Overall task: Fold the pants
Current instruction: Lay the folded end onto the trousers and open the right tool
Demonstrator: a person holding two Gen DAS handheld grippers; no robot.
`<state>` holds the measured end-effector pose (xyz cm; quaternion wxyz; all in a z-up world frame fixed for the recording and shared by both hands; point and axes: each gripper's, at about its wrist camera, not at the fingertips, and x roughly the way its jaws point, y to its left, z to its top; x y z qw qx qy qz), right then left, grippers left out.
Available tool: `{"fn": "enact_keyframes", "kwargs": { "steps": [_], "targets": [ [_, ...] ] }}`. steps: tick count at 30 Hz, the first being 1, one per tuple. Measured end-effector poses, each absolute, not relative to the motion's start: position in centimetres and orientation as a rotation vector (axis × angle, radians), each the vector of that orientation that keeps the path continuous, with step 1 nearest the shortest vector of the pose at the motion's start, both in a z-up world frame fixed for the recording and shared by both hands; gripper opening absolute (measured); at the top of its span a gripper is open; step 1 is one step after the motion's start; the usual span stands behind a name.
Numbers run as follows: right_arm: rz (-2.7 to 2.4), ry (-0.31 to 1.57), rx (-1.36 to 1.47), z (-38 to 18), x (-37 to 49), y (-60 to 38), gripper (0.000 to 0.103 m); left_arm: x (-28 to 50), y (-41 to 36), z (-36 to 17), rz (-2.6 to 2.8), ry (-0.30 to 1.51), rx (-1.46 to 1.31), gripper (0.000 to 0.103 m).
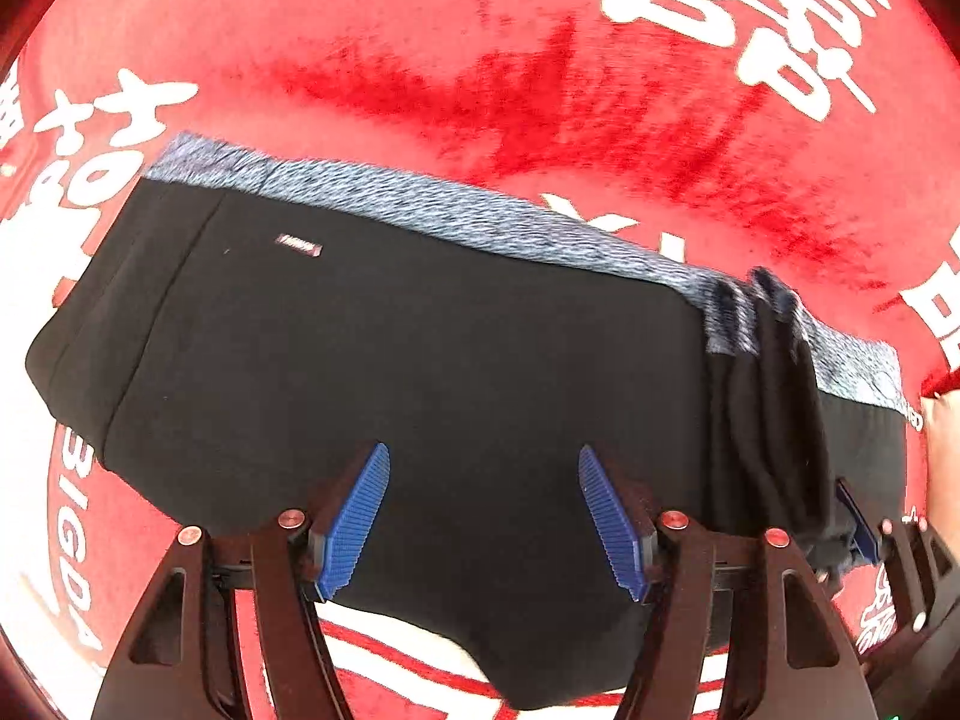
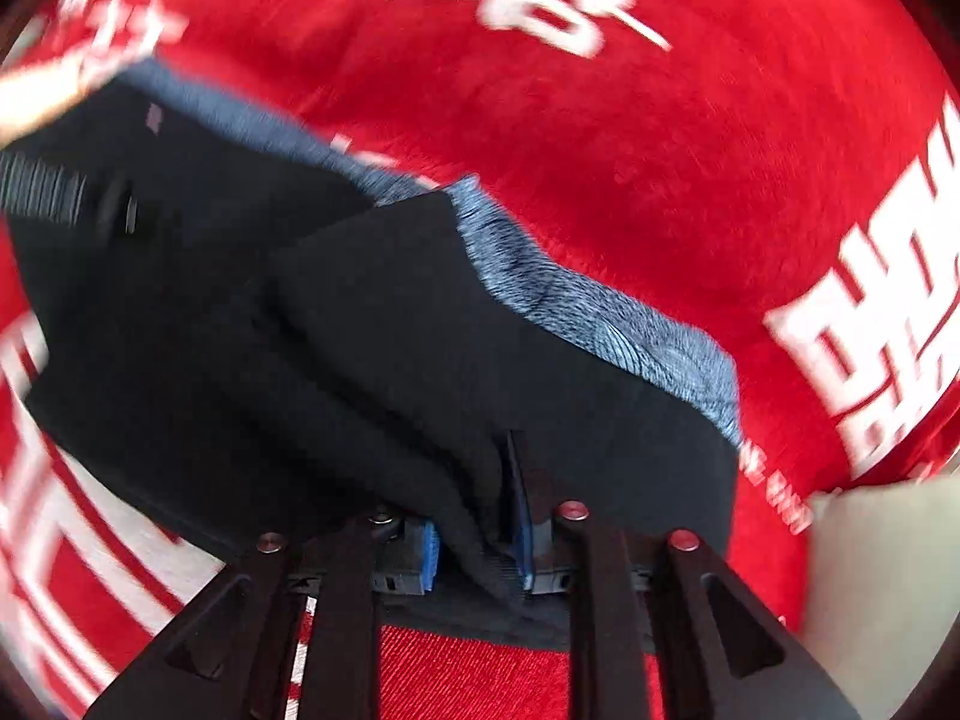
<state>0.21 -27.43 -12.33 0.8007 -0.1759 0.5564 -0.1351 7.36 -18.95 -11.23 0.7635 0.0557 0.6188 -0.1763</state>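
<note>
My left gripper [image 1: 483, 516] had its two blue ribbed pads [image 1: 354, 525] spread wide apart, holding nothing, poised over the one pair of black stretch-fabric pants [image 1: 390, 348]. My right gripper [image 2: 477, 531] had its pads drawn in tight on a bunched fold of that same black fabric, which rose in a ridge between them. From the left wrist view I also saw the right gripper's blue pad at the far right edge, with the gathered cloth draped down into it.

The pants lay mostly flat on a red plush cloth with white printed characters [image 1: 540, 60], their single heathered blue-grey waistband [image 1: 420, 204] running along the far edge. One small rectangular label [image 1: 298, 246] sat on the black panel just below the waistband. The right wrist view was motion-blurred; the waistband [image 2: 600, 312] there buckled upward near the pinched fold.
</note>
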Motion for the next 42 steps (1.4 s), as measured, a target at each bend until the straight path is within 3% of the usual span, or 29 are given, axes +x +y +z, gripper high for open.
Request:
{"fn": "enact_keyframes", "kwargs": {
  "steps": [4,6,7,9,12,18,25,27,31,36,38,42],
  "targets": [
    [-0.280,1.167,-0.567,-13.0,-1.0,-25.0,0.029,8.0,-18.4,-10.6,-0.432,1.366,0.106,0.068],
    [-0.255,1.166,-0.579,-12.4,-1.8,-24.7,0.034,7.8,-18.9,-9.4,-0.484,1.366,0.105,0.081],
    [-0.235,1.169,-0.549,-11.6,-2.3,-24.9,0.036,7.6,-19.2,-8.7,-0.512,1.356,0.097,0.086],
    [-0.210,1.168,-0.456,-9.9,-2.8,-26.0,0.047,7.4,-20.5,-7.7,-0.589,1.348,0.086,0.086],
    [-0.238,1.143,-0.235,-6.8,-3.5,-29.5,0.054,6.8,-23.5,-7.2,-0.695,1.358,0.096,0.086],
    [-0.392,1.133,0.120,-4.4,-4.0,-38.0,0.055,4.9,-28.4,-7.9,-0.806,1.398,0.178,0.086],
    [-0.400,1.156,0.252,-5.6,-5.5,-39.6,0.055,4.2,-30.1,-9.3,-0.812,1.447,0.193,0.085],
    [-0.401,1.159,0.280,-5.9,-5.9,-39.8,0.054,4.0,-30.4,-9.4,-0.816,1.462,0.195,0.076],
    [-0.397,1.166,0.322,-6.2,-6.4,-40.1,0.049,3.3,-31.0,-10.2,-0.819,1.507,0.233,0.073],
    [-0.403,1.177,0.362,-6.5,-6.8,-40.7,0.046,3.1,-31.2,-11.7,-0.786,1.550,0.275,0.050],
    [-0.413,1.194,0.368,-7.0,-6.7,-41.0,0.045,3.3,-30.9,-11.5,-0.772,1.536,0.269,0.035],
    [-0.418,1.216,0.374,-8.0,-6.2,-41.3,0.045,3.1,-30.6,-10.8,-0.769,1.501,0.268,0.026]
  ]
}}
